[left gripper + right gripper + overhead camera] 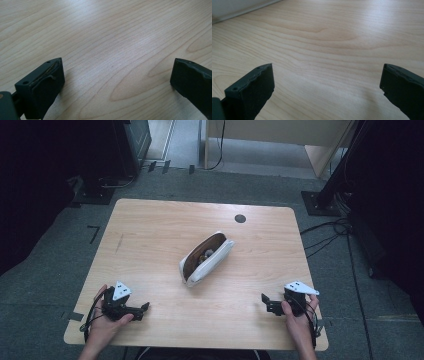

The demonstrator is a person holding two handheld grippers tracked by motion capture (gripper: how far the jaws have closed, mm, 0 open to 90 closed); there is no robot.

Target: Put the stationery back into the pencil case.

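1. High view: A white pouch (206, 258) lies in the middle of the wooden table (150, 230). It lies at a slant and its top gapes open, so you can look in from above. Its inside is brown, and some small things sit in it. They are too small to name.

2. High view: The left gripper (142, 309) rests near the front left corner of the table, held in a hand (105, 325). The right gripper (265, 301) rests near the front right corner, in the other hand (299, 322). Both are well apart from the pouch, one on each side. I think they wait there so each can come at the pouch from its own side. A small dark round spot (240, 218) sits near the far edge of the table.

3. Left gripper view: The jaws stand wide apart, with nothing between them. You see bare wood (112, 45) under them. The gripper is low, close to the table top, which fits with the hand resting there.

4. Right gripper view: These jaws stand wide apart too, and they hold nothing. Bare wood (332, 42) lies ahead. A pale strip (234, 7) shows at the top left corner; I cannot tell what it is.

5. My guess: wide jaws mean both grippers are ready to grab. The next move is likely a reach to the pouch.
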